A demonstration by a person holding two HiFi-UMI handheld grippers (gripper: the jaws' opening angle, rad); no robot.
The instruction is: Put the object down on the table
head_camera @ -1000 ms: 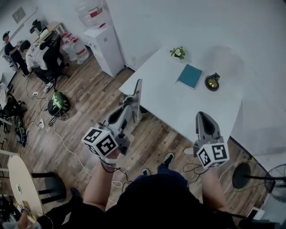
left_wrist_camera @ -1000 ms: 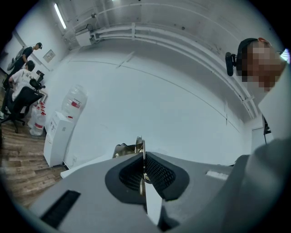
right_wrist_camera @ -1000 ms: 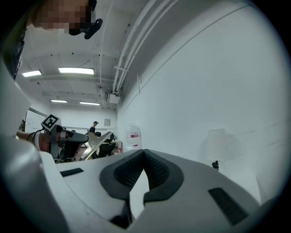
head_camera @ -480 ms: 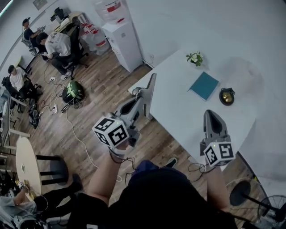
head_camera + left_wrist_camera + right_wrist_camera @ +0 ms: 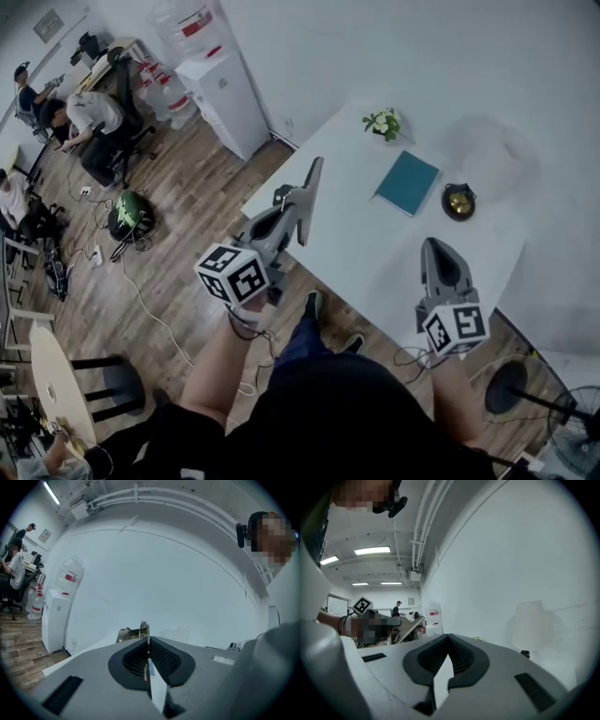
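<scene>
- Table (image 5: 375, 253) is carrying a teal notebook (image 5: 406, 183), its far edge blending into the wall.
- Left gripper (image 5: 298, 211) is clamping a thin grey plate (image 5: 314, 178), edge-on, aloft by the table's near edge.
- Right gripper (image 5: 439, 248) is hovering, jaws together, empty.

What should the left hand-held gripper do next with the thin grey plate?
Probably carry it forward over the white table and lower it: the left hand-held gripper is shut on the thin grey plate, held upright in the air near the table's edge.
</scene>
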